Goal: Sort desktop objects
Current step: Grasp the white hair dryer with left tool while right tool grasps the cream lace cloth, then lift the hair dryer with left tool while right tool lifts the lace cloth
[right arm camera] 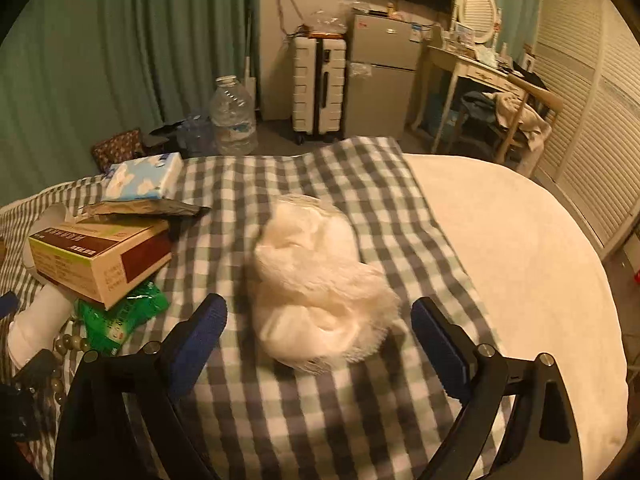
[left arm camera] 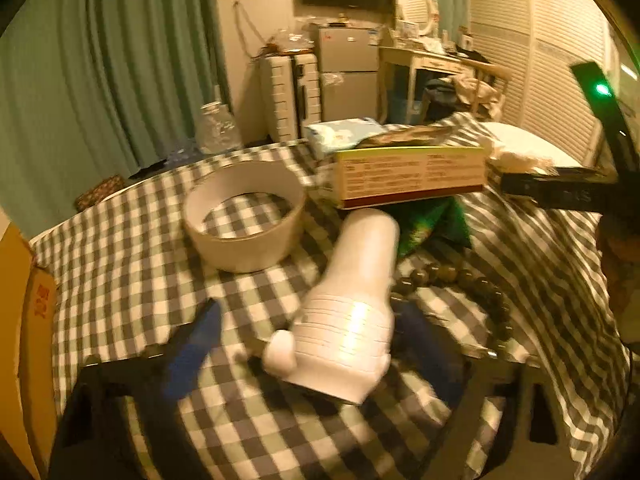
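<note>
Desktop clutter is what both grippers are reaching into, spread over a checked cloth (right arm camera: 280,420) on what looks like a bed rather than a tabletop; a white bottle (left arm camera: 352,304) lies on its side in the left wrist view, pump end toward the camera, with the left gripper (left arm camera: 308,344) around it; its fingers (left arm camera: 192,352) stand apart, the one at nine o'clock clearly off the bottle, the one at three o'clock mostly hidden behind it, so I cannot tell whether that side touches; nothing looks pinched yet

At eleven o'clock from the bottle sits a round paper ring (left arm camera: 244,216); at one o'clock a cardboard box (left arm camera: 412,176) rests on a green packet (left arm camera: 432,224); dark beads (left arm camera: 460,280) curl just beside the bottle at three o'clock

In the right wrist view a white fluffy bundle (right arm camera: 316,280) lies between the spread fingers of the right gripper (right arm camera: 320,336), touching neither; the box pile and a blue tissue pack (right arm camera: 144,178) sit at nine to ten o'clock

Judging by this, the step in hand is the approach to a double pick-up; next, each pair of fingers likely needs to close squarely, the left on the bottle's ribbed body without snagging the beads, the right deep enough to gather the soft bundle
</note>
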A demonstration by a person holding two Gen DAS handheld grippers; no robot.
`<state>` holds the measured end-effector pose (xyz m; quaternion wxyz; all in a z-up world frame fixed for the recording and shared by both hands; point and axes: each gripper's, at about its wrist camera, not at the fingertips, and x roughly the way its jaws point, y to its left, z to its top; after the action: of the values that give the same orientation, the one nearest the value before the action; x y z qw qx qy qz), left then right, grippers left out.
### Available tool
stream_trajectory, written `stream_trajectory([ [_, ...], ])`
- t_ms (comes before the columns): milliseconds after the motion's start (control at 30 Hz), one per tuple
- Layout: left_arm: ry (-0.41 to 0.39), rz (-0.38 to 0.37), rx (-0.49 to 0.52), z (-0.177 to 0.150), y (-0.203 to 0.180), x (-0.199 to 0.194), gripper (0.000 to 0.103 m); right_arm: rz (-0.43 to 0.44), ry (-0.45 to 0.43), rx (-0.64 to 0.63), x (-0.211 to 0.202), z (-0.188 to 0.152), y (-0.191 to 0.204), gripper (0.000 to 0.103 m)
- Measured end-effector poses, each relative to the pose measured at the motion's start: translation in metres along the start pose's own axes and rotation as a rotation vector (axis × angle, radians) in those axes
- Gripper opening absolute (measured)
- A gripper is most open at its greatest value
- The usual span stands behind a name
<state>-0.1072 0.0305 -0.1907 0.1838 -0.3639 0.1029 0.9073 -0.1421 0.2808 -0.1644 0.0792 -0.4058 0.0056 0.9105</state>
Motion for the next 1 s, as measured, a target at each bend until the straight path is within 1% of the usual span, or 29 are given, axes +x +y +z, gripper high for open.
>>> stream_trajectory([
  [33,-0.003,-0.008,0.011,0.000,-0.003,-0.001,0.067,0.007,0.005,-0.003,0.001,0.000,0.001,0.072],
  [67,-0.012,-0.007,0.021,0.000,-0.005,-0.003,0.067,0.018,0.022,-0.008,0.002,0.001,0.003,0.052],
  [133,-0.018,-0.019,0.041,0.000,-0.010,-0.006,0.067,0.026,0.052,-0.014,0.006,0.001,0.004,0.032],
  [167,-0.021,-0.016,0.046,0.001,-0.011,-0.008,0.067,0.029,0.065,-0.018,0.006,0.000,0.005,0.027],
  [233,-0.028,-0.023,0.047,0.003,-0.011,-0.012,0.067,0.037,0.063,-0.011,0.001,-0.001,0.002,0.020],
  [267,-0.033,-0.030,0.041,0.004,-0.011,-0.015,0.067,0.038,0.053,-0.007,-0.003,-0.002,0.001,0.018],
  [400,-0.045,-0.028,0.039,0.009,-0.010,-0.025,0.067,0.040,0.015,0.009,-0.020,-0.001,-0.002,0.017],
  [567,-0.068,0.008,0.040,0.017,-0.010,-0.038,0.067,0.052,-0.011,0.023,-0.040,0.004,-0.002,0.017],
  [633,-0.074,0.020,0.036,0.019,-0.010,-0.044,0.067,0.074,-0.020,0.024,-0.049,0.005,0.000,0.016],
  [933,-0.183,0.090,0.023,0.042,-0.014,-0.098,0.067,0.137,-0.086,0.023,-0.097,0.002,0.009,0.016],
  [1000,-0.206,0.117,0.021,0.046,-0.015,-0.112,0.067,0.149,-0.103,0.027,-0.109,0.003,0.010,0.016],
])
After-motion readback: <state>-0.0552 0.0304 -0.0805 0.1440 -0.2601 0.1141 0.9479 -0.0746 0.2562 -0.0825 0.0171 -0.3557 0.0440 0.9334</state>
